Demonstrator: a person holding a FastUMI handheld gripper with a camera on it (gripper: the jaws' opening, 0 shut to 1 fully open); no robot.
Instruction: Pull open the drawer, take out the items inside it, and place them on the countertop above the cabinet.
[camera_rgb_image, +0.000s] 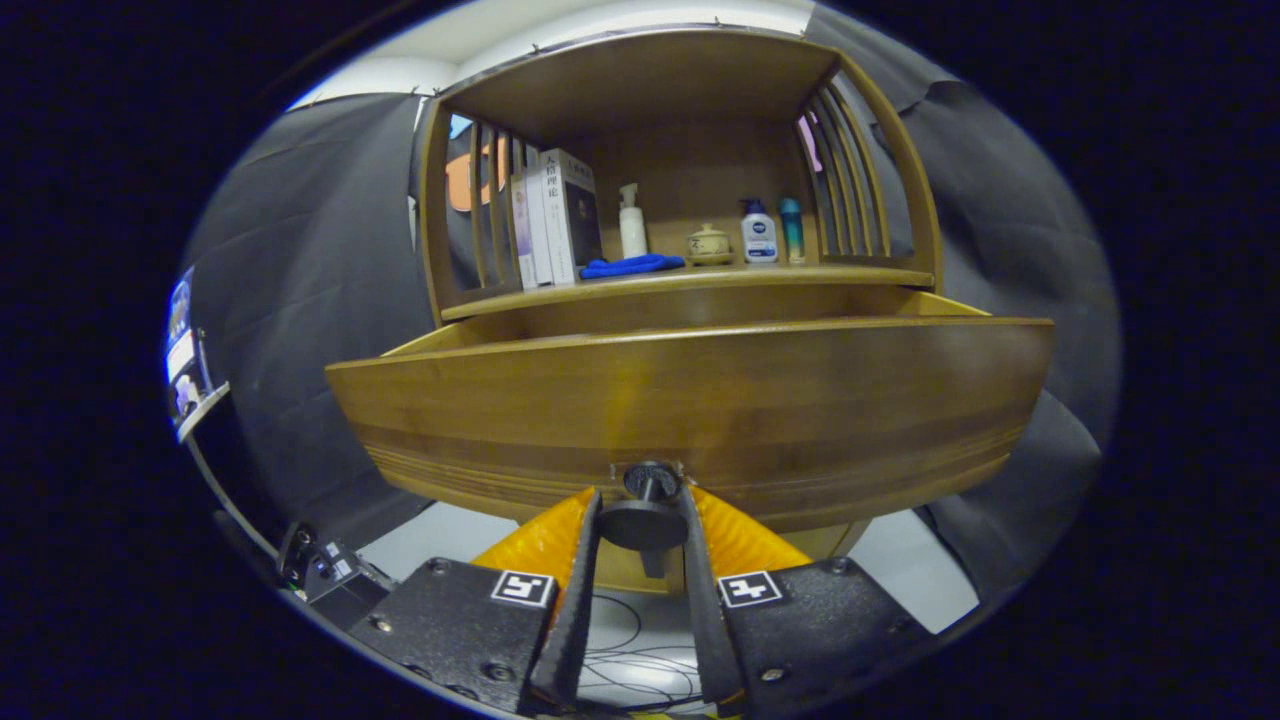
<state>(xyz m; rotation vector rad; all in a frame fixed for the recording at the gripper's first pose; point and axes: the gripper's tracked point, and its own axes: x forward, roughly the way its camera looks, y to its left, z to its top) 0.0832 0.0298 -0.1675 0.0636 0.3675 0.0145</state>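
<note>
The wooden drawer (690, 405) stands pulled out of the cabinet, its wide front panel facing me. A round black knob (648, 510) sticks out from the lower middle of that front. My gripper (640, 515) is shut on the knob, one orange-backed finger (588, 560) pressing on each side of it. The drawer's inside is hidden behind its front. Above it runs the countertop (860, 273), the floor of an open wooden shelf.
On the countertop stand a few books (552, 215), a white pump bottle (632, 222), a blue cloth (630, 265), a small lidded pot (709, 244), a white-and-blue bottle (759, 232) and a teal bottle (791, 229). Slatted wooden sides close the shelf.
</note>
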